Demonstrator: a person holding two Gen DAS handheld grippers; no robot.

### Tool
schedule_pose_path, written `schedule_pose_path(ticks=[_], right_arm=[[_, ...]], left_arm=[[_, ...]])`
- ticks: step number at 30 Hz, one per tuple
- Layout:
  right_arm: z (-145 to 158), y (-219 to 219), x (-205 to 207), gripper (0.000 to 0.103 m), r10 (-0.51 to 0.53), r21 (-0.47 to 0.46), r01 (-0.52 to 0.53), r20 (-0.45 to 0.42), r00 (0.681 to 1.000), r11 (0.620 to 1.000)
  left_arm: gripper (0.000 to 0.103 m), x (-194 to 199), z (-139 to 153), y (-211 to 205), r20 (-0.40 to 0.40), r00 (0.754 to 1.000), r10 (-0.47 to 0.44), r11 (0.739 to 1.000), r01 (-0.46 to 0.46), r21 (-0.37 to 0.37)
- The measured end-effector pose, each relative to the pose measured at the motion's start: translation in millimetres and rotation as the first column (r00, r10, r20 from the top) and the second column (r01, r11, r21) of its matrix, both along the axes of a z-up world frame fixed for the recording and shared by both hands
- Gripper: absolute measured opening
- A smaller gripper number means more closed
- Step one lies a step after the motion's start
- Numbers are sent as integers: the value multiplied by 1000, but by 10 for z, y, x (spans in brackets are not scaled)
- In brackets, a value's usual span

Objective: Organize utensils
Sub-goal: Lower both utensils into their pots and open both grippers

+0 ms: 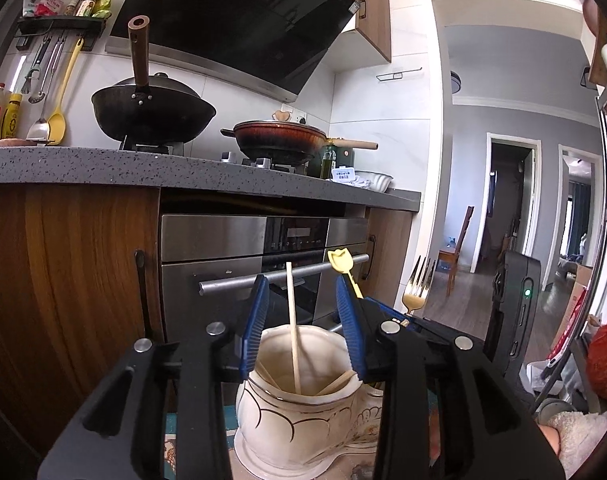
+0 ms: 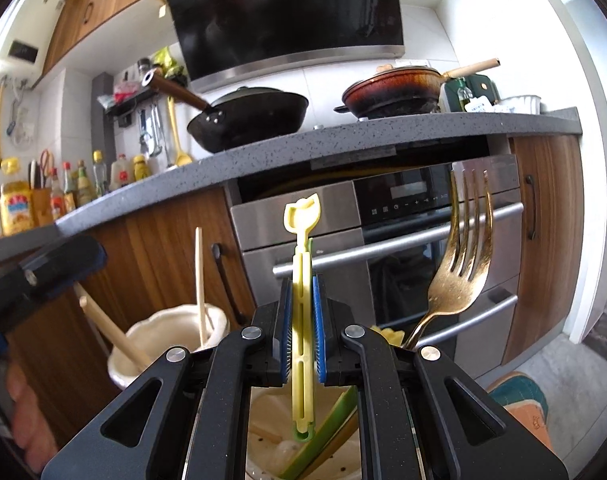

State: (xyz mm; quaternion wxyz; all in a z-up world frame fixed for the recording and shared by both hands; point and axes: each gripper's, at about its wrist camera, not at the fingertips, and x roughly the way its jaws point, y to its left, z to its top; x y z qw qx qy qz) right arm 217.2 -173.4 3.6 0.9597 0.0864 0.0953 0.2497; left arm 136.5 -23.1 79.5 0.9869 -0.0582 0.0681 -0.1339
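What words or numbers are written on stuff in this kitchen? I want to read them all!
None can be read.
Oven panel: only small symbols, display blurred.
White box label on the counter: too small.
Yellow bottle label: blurred.
Sauce bottles: red labels, too small.
Range hood sticker: too small.

jar mouth (image 1: pixel 291 344) part-open | chopstick (image 1: pixel 292 320) upright — obstacle
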Motion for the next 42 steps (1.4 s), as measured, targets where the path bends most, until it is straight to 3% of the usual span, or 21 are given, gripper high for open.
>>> schedule_pose_path(ticks=[11,26,28,30,34,40,42], right_arm=[[-53,70,-256,11,-14,-96,16,12,1000,995],[-155,9,-457,11,-85,-116,79,-51,995,990],[-176,-30,-452,20,-84,-101,77,-75,994,992],[-175,-64,-472,37,-89,-89,82,-77,993,993],[-143,-126,-558,44,-100,-72,95,-63,993,993],[-110,-268,-751,62,-125,-32,124,-57,990,992],[-95,-334,-838,70,-132,-11,131,-55,990,991]], left_arm=[[36,-215,0,138,-1,1000,-1,1000,1,-13],[41,-391,-108,232,-35,999,18,999,-19,-27],[42,-421,-136,228,-40,999,27,999,-28,-27],[48,-458,-174,216,-40,998,41,999,-41,-15],[49,-531,-230,204,-40,998,56,998,-56,15],[59,-653,-342,262,-68,995,79,997,-79,12],[71,-704,-390,299,-81,993,90,996,-90,3]])
